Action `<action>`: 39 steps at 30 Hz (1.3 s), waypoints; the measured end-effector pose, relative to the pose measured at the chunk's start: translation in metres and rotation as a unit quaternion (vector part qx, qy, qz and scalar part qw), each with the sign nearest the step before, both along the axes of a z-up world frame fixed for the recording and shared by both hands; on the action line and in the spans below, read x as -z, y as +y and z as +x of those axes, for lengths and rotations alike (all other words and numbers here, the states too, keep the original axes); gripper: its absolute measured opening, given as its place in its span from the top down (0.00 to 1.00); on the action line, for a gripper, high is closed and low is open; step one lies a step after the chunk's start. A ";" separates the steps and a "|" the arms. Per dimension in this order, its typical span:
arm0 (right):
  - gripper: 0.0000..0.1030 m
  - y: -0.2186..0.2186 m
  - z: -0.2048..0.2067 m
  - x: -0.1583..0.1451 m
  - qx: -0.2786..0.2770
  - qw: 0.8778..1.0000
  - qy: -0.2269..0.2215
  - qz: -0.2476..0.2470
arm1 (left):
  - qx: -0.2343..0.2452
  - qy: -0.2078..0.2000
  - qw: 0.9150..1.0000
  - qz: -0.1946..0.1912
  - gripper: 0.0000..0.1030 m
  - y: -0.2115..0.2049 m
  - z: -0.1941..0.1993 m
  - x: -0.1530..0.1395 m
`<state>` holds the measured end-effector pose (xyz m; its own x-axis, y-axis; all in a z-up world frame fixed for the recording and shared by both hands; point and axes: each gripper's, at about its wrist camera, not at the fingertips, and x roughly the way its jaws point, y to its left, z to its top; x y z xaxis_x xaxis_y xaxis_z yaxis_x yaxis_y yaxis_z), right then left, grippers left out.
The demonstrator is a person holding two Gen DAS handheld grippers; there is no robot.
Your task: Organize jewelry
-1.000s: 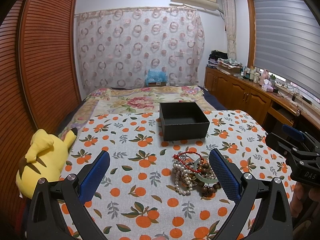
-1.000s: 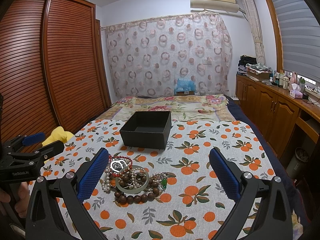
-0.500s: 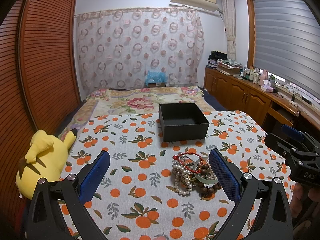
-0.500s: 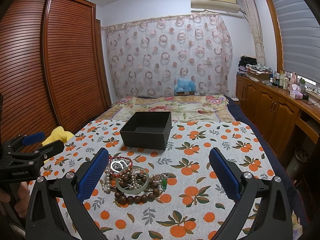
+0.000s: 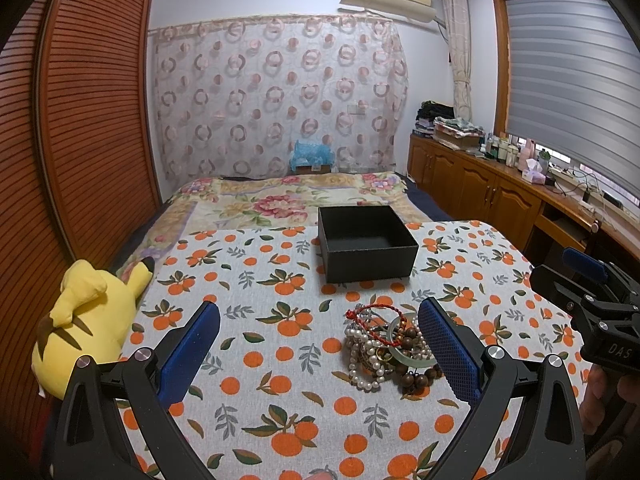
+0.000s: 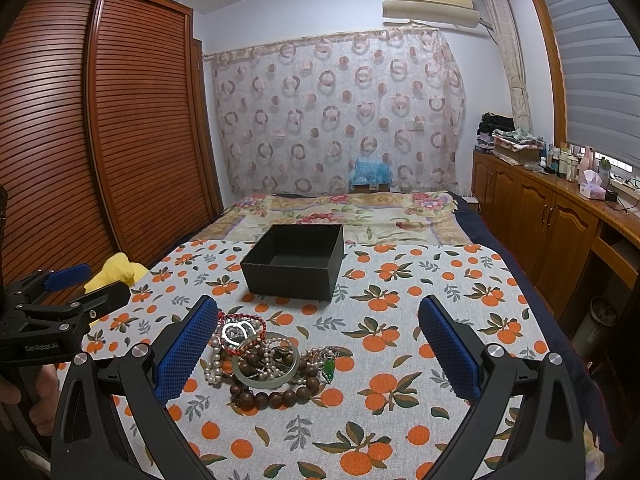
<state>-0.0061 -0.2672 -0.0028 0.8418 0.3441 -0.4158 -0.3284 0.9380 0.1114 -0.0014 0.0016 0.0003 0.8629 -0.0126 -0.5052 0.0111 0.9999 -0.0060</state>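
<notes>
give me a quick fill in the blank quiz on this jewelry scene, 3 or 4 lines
1. The black box on the tablecloth holds ____ pieces of jewelry.
2. The jewelry pile lies on the side of the box nearer the ____.
3. The jaws of both the left gripper and the right gripper are ____.
4. The plush toy at the left edge of the tablecloth is ____ in colour.

Missing words: no; cameras; open; yellow
</notes>
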 end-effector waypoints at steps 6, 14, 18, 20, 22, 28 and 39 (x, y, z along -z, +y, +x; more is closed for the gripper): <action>0.02 0.000 0.000 0.000 0.000 1.000 0.003 0.000 | 0.000 0.007 1.000 0.000 0.07 -0.006 0.002 -0.001; 0.02 0.001 0.007 0.015 -0.008 1.000 0.012 -0.006 | 0.000 0.021 1.000 -0.003 0.07 -0.007 0.014 0.015; 0.02 0.001 0.014 0.025 -0.014 1.000 0.019 -0.008 | 0.002 0.034 0.999 -0.003 0.07 -0.001 0.024 0.030; 0.02 0.001 0.018 0.030 -0.017 1.000 0.024 -0.010 | 0.006 0.043 0.999 -0.006 0.07 0.000 0.032 0.038; 0.02 0.001 0.021 0.035 -0.023 0.999 0.029 -0.009 | 0.016 0.054 0.998 -0.011 0.07 0.001 0.038 0.046; 0.02 0.006 0.027 0.049 -0.039 0.998 0.044 -0.018 | 0.040 0.071 0.997 -0.014 0.07 -0.003 0.047 0.052; 0.04 0.014 0.038 0.071 -0.069 0.994 0.080 -0.028 | 0.100 0.115 0.988 -0.036 0.34 -0.018 0.086 0.069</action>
<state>0.0321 -0.2533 -0.0738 0.7099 0.4237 -0.5626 -0.4359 0.8917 0.1216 0.0849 -0.0161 -0.0685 0.7021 -0.2139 -0.6792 0.1986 0.9748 -0.1018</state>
